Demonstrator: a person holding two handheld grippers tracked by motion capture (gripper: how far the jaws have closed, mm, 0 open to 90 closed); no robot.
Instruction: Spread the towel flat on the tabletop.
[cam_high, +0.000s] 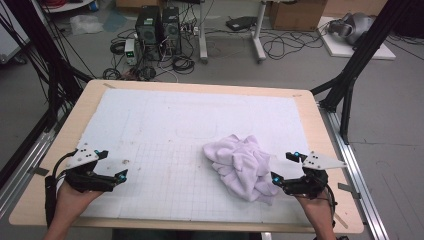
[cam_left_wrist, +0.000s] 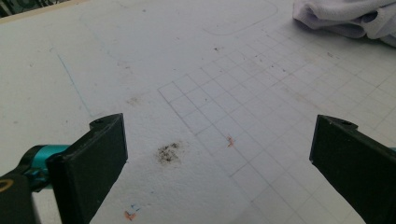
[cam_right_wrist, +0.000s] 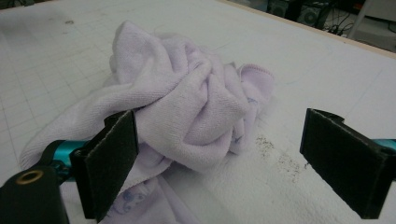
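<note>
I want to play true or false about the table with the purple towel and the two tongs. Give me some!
1. The towel is folded into a neat square. False: it lies crumpled in a heap.
2. The left tongs are open with nothing between them. True.
3. The towel lies nearer the right tongs than the left ones. True.
4. The right tongs are squeezing the towel tight. False: they stand open, with the towel just in front of them.
5. The white mat has a grid of lines drawn on it. True.
</note>
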